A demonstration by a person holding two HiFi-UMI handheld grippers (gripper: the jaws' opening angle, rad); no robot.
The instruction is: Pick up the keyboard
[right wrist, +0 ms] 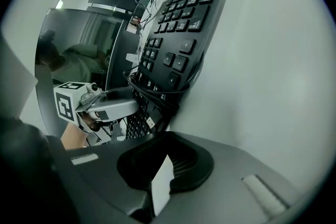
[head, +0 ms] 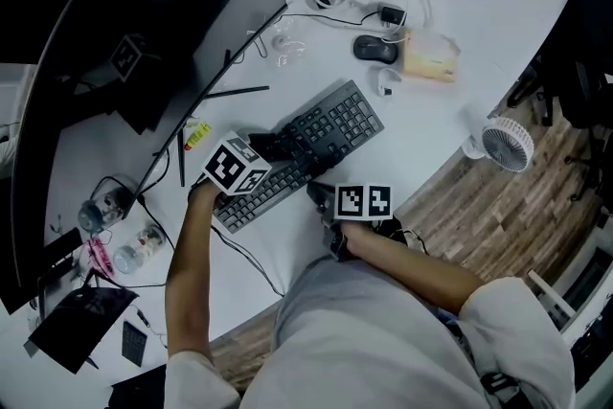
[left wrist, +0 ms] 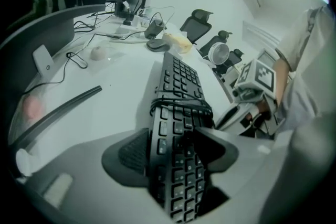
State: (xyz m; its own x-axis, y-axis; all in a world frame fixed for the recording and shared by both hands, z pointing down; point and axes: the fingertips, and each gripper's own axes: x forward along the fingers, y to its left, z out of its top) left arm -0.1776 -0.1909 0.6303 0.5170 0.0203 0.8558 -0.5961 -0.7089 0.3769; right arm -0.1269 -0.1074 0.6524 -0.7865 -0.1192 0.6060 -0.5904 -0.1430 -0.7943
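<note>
1. Left gripper point(left wrist: 174, 156) is clamped across the keyboard point(head: 335, 124) at its 8 o'clock end, one jaw on each long edge. The right gripper point(right wrist: 165, 165) is pressed closed on nothing, just beside the keyboard's front edge at 5 o'clock.
2. White tabletop point(head: 498, 24): the keyboard lies slantwise at its middle, running from 8 to 2 o'clock.
3. It is black and full-size with a number pad, probably rigid, light plastic. Held by one end it should lever downward, so a second hold nearer the 2 o'clock end looks wise, on the edges rather than the yielding keys.
4. Its own cable point(left wrist: 181, 105) is wound round the middle, and the loops may slip.
</note>
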